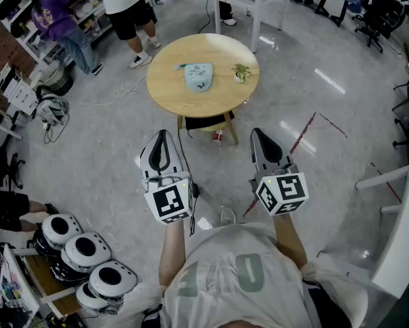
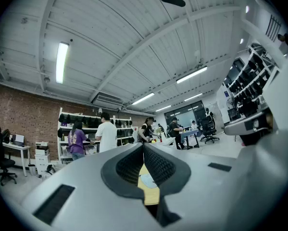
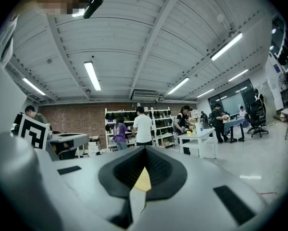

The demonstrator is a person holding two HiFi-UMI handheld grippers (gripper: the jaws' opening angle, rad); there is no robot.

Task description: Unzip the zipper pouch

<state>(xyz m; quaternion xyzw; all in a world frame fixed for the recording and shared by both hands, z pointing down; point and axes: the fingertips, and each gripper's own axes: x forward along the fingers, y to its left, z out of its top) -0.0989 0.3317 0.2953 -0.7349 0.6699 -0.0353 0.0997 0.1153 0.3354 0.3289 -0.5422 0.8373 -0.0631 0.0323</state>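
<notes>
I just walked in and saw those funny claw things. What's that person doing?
A person holds a gripper in each hand, the left gripper and the right gripper. Both are shut and empty, and both point level toward a round wooden table. A light blue zipper pouch lies on the table beside a small green plant. Neither gripper is near the pouch, so nothing is touching it yet.

Left gripper and right gripper level, side by side, fingers closed, empty.
</notes>
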